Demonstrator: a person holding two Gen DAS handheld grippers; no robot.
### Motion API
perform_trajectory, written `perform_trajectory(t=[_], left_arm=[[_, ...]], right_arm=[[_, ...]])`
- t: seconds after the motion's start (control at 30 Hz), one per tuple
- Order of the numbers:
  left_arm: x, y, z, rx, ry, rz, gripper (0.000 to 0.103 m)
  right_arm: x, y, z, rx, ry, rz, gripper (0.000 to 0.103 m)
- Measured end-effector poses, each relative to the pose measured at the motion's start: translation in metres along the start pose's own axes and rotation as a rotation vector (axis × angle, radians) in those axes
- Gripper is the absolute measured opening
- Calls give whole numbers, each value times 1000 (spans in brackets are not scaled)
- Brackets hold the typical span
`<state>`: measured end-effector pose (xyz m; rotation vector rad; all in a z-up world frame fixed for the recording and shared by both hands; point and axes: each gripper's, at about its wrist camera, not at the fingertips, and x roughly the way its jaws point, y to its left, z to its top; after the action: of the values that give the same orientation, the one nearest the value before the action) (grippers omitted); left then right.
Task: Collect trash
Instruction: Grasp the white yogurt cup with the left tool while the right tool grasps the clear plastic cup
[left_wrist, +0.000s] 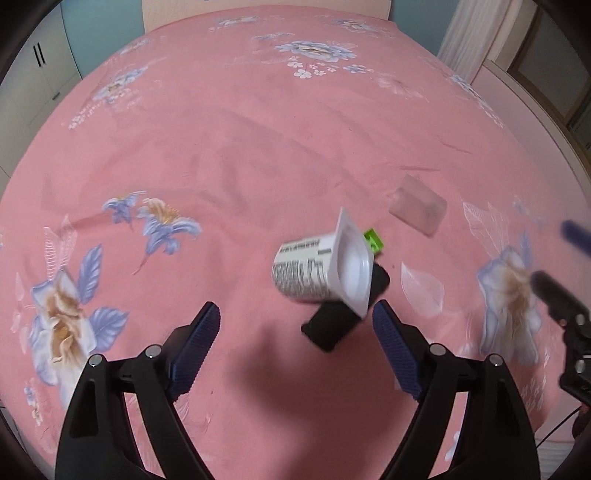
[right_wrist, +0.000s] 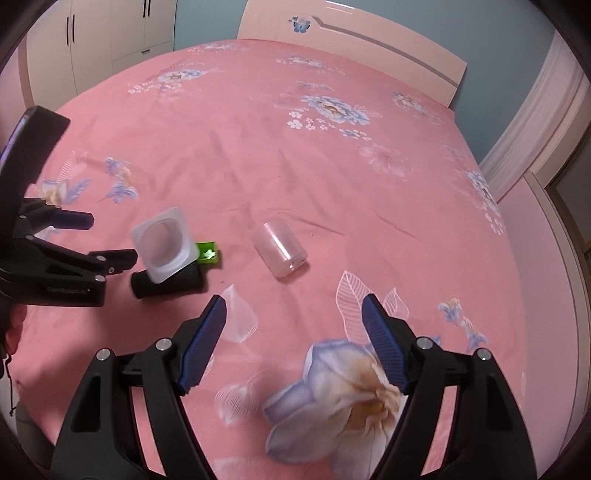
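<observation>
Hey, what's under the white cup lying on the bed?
The white cup lies tipped over on a black object, with a small green piece beside its rim. How much of the black object the cup covers, and what else lies beneath, is hidden.

The white printed yogurt cup (left_wrist: 317, 271) hid most of the black cylinder (left_wrist: 328, 328) and small green piece (left_wrist: 373, 240).

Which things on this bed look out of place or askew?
A white cup lies tipped on its side across a black object, a green box behind it. A clear cup lies toppled nearby on the pink sheet.
</observation>
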<state>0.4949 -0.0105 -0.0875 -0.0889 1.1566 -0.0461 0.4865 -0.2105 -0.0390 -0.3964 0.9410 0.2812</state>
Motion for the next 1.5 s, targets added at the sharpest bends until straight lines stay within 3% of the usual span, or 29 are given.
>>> perform_trajectory(t=[0.5,0.8,0.9,0.93,1.0,1.23,1.5], left_arm=[[60,5,27,-30,41,-124,86],[83,5,32,-52,37,-181,86],[86,1,32,-33,35,-194,80],[87,0,32,-27,35,-203,74],[86,-3,31,-15,32,-202,74],[76,-5,28,23,14,-175,73],[42,1,19,42,-10,-135,73]], right_arm=[[113,-5,32,-58,124,-22,75],[162,-2,43,-81,170,12,75],[173,5,42,-110,189,14,70],[176,6,42,-109,194,25,63],[178,6,42,-87,201,53,55],[169,6,35,-67,189,30,55],[127,3,26,-24,155,15,54]])
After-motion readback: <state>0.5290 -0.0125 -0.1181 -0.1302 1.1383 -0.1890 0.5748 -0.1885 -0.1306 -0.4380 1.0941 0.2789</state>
